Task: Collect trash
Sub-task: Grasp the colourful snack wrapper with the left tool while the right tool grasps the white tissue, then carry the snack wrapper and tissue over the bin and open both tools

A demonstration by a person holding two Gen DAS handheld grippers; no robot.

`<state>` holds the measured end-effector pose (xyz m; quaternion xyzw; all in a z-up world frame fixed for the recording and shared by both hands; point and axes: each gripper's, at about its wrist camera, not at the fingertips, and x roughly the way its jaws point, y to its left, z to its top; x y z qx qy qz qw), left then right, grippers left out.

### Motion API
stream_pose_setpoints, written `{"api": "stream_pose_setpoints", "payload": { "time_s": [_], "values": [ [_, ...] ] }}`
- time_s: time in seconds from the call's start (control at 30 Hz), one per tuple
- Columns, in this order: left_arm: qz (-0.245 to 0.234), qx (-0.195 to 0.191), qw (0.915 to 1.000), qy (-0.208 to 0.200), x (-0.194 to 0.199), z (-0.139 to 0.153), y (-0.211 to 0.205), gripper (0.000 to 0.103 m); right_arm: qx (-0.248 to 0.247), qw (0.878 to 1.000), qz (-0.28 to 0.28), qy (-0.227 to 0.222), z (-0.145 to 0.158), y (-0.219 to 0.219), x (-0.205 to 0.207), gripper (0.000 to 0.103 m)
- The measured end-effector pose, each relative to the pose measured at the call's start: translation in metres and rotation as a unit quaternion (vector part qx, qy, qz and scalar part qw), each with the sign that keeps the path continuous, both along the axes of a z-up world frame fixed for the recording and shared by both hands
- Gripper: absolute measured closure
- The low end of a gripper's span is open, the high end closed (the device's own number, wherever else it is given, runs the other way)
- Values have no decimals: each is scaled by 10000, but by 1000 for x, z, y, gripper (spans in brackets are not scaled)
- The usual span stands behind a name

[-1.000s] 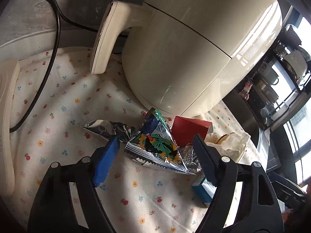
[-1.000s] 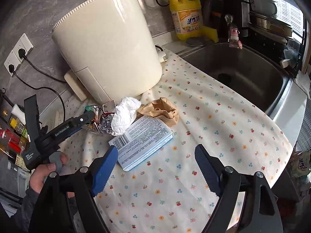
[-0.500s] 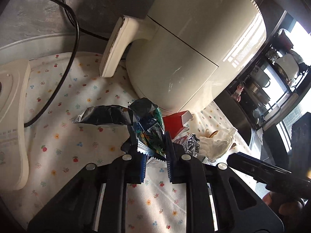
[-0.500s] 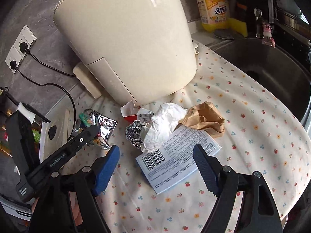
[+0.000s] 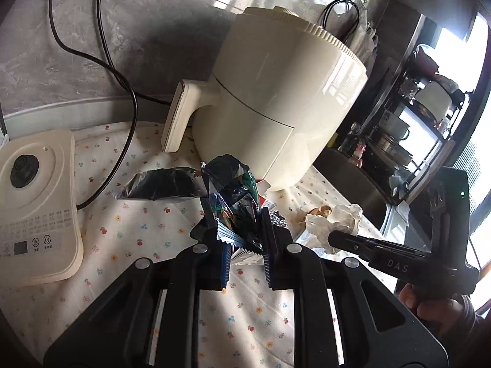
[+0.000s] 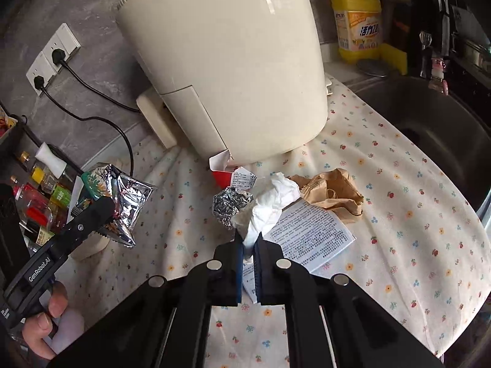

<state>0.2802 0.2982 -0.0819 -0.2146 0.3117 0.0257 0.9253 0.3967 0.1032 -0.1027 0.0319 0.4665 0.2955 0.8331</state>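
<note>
My left gripper (image 5: 244, 242) is shut on a foil snack wrapper (image 5: 233, 205) and holds it above the flowered cloth; the wrapper also shows in the right wrist view (image 6: 122, 205). My right gripper (image 6: 248, 253) is shut on a crumpled white tissue (image 6: 267, 202). Under and beside the tissue lie a printed paper leaflet (image 6: 310, 236), a foil ball (image 6: 230, 205), a crumpled brown paper bag (image 6: 334, 190) and a red and white carton (image 6: 222, 171). The tissue also shows in the left wrist view (image 5: 334, 220).
A large cream air fryer (image 6: 233, 61) stands just behind the trash. A cream appliance base (image 5: 33, 205) lies at the left with black cords (image 5: 129, 98). A steel sink (image 6: 429, 128) is at the right, a yellow detergent bottle (image 6: 359, 21) behind it.
My right gripper has closed on the white tissue. My left gripper has lifted the foil wrapper higher and pulled back from the air fryer.
</note>
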Motion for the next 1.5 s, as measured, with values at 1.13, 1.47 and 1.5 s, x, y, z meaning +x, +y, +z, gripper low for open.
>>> {"api": "stream_pose_setpoints", "payload": {
  "time_s": [1.13,1.47,1.5],
  "values": [
    [-1444,278,9887,301,-51,14,-270,97,221,9942,-1052,-41,20,-309,-144,96],
    [-1481,436,9861,618,-65,-13,-328,99,162,9910,-1258,426,-24,-387,-165,96],
    [-1449,443,9856,745,-64,-21,-330,99,135,9905,-1284,474,-30,-393,-167,96]
  ]
}}
